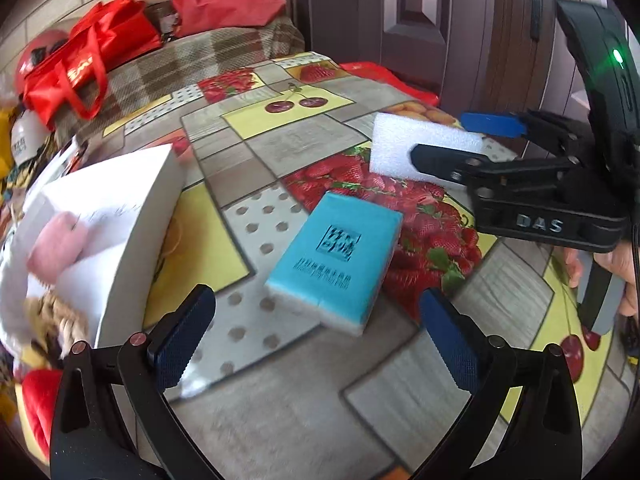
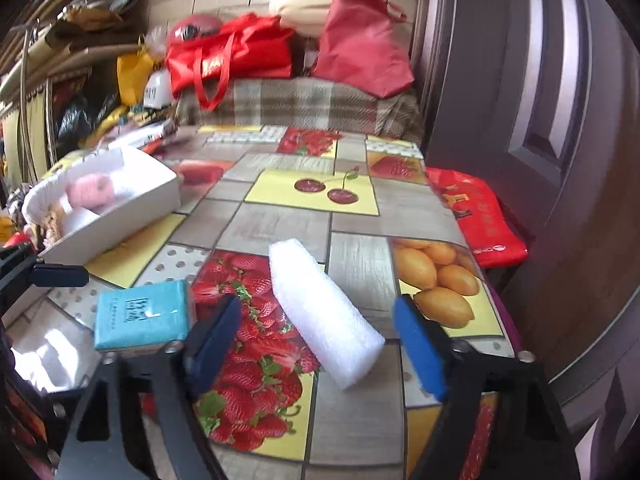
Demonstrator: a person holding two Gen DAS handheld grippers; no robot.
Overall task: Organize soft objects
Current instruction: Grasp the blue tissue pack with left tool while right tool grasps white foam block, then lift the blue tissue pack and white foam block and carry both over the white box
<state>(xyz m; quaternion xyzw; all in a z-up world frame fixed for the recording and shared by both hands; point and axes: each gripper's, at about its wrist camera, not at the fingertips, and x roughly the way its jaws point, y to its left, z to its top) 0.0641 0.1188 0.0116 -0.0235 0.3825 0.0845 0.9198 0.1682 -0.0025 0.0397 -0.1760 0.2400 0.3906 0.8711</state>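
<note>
Sorting is partly done: we see a pink toy (image 2: 90,196) already in the white box (image 2: 120,220). Our left gripper (image 1: 316,334) gapes before the tissue pack (image 1: 334,258); our right gripper (image 2: 316,346) straddles the foam (image 2: 324,312), not yet pinching it.

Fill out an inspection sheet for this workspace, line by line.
Surface: tablecloth with fruit prints, mostly bare.
Job's things: foam block and tissue pack lie loose; white box holds a pink plush.
Clutter: red bags heaped behind the table.
Grippers: left gripper open, short of the pack; right gripper open, fingers either side of the foam, not pressing.
Cables: nothing seen.
Surroundings: dark door at the right, brick wall behind.
</note>
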